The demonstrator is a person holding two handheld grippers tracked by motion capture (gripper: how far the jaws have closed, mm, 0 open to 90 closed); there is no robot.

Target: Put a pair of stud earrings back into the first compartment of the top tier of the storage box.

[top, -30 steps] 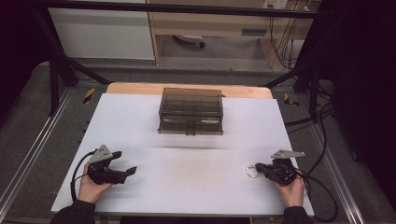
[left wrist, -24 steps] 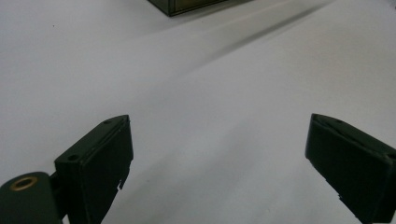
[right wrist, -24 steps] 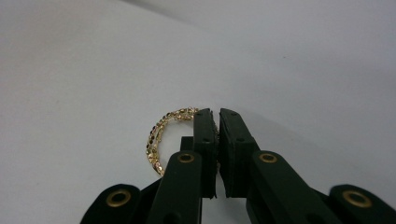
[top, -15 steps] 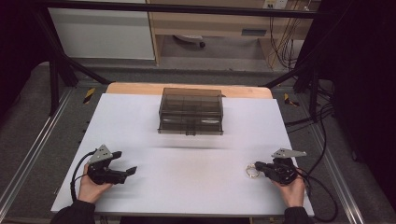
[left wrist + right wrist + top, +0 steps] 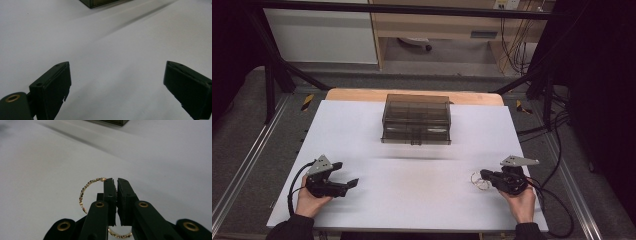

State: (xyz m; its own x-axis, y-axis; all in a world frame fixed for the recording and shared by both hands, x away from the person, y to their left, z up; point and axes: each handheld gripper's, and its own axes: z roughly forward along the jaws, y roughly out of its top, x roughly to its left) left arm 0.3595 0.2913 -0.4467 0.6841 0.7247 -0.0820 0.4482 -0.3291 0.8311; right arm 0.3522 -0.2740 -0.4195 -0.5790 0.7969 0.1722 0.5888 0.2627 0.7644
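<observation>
- Right gripper (image 5: 484, 174) sits at the near right of the table, held in the person's right hand (image 5: 521, 204); in the right gripper view (image 5: 116, 180) its jaws are clamped nearly together on a thin gold beaded bracelet (image 5: 86, 188) — the loop passes between the pads, one arc bulging out to the left of the jaws and another arc showing low under them.
- Left gripper (image 5: 346, 174) at the near left, in the left hand (image 5: 309, 201), jaws spread wide with nothing between them; left gripper view (image 5: 116, 82) shows just bare white surface between the two black pads.
- Table (image 5: 362, 135) — white sheet on top, a strip of wooden edge at the far side; dark frame rails run along both sides.
- Smoky clear plastic organizer box (image 5: 416, 120) stands at the far middle of the table, well apart from both grippers; front face shows drawer-like compartments, contents cannot be made out. Its near corner shows at the top edge of the left gripper view (image 5: 100, 2).
- Bracelet in the high view (image 5: 478, 181) is a pale ring at the right gripper's tip, just left of it and close over the white sheet; whether it touches the sheet cannot be told.
- Black cable trails from each gripper toward the near table edge.
</observation>
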